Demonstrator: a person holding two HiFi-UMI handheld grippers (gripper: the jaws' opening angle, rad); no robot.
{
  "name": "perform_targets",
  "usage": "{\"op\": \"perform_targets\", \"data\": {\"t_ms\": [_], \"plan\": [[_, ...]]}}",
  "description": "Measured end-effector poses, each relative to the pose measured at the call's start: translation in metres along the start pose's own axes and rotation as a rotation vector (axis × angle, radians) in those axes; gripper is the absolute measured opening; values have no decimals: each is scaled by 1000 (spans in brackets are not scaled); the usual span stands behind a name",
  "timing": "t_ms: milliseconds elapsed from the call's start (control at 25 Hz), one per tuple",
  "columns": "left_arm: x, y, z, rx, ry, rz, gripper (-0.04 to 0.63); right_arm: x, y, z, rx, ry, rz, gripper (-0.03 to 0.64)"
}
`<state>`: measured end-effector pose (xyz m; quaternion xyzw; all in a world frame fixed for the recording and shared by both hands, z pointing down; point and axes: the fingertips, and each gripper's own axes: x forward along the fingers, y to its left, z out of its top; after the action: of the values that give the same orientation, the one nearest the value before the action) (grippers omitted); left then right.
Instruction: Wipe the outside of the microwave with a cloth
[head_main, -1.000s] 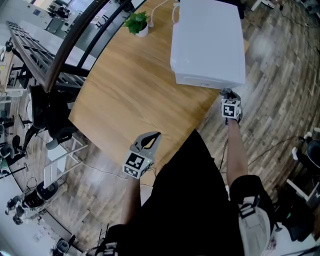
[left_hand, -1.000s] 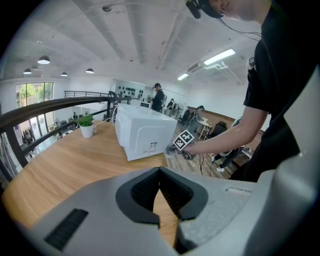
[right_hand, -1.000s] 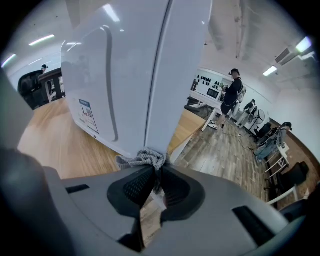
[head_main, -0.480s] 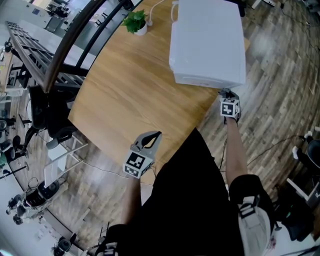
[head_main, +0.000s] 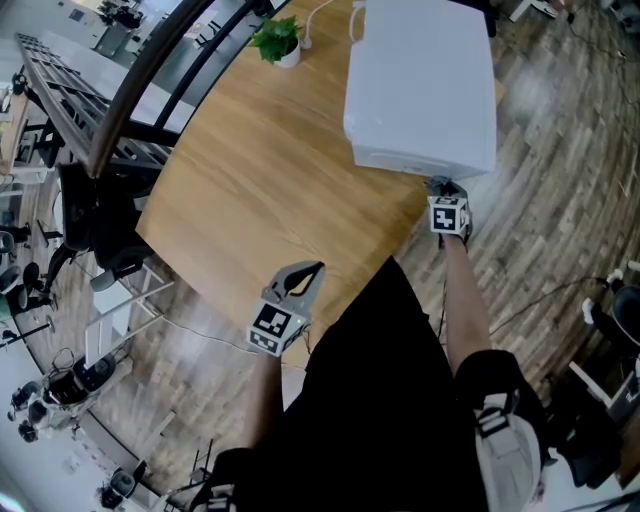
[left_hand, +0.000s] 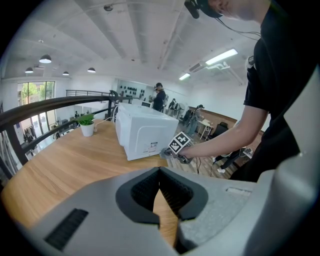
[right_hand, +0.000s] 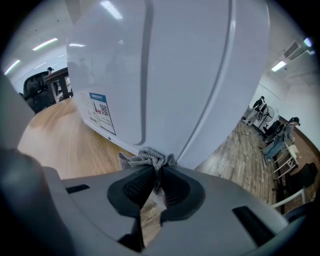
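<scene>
Head view is showing the white microwave (head_main: 420, 85) sitting at the far right corner of the wooden worktop (head_main: 250, 190), w/ a small potted plant (head_main: 278, 42) standing well apart to its left, near the far edge. The right hand-held gripper (head_main: 440, 188) is reaching in from over the wood floor (head_main: 560, 190) & touching the microwave's near side, low down by the corner. Right gripper view is giving the detail: the jaws are clamping tight on a grey knitted cloth (right_hand: 145, 159), which is bunching up just past the tips & pressing against the microwave's white side at its bottom edge, beside a vertical seam. A printed label (right_hand: 101, 117) is sitting on that same side, further left & apart from the cloth. The left hand-held gripper (head_main: 308, 272) is hovering over the near edge of the worktop, well apart from the microwave & pointing roughly toward it. Left gripper view is showing its jaws meeting at the tips w/ nothing btw them, only bare wood showing through the gap lower down; the microwave & the person's right arm are sitting further back in that view. A dark curved railing (head_main: 150, 80) is running along the worktop's left side.
</scene>
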<state>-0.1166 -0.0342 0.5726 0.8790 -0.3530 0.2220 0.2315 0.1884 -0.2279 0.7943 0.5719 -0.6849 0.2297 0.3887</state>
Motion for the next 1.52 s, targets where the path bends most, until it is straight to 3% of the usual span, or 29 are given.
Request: {"op": "perform_targets", "data": {"t_ms": [840, 1040, 1520], "plan": [[-18, -3, -10, -18, 2, 30, 0, 6, 109, 37, -22, -22, 159, 37], [-26, -2, -17, -32, 4, 49, 0, 3, 129, 62, -46, -84, 184, 37], [-37, -4, -24, -48, 7, 69, 0, 12, 175, 65, -54, -45, 243, 37]]}}
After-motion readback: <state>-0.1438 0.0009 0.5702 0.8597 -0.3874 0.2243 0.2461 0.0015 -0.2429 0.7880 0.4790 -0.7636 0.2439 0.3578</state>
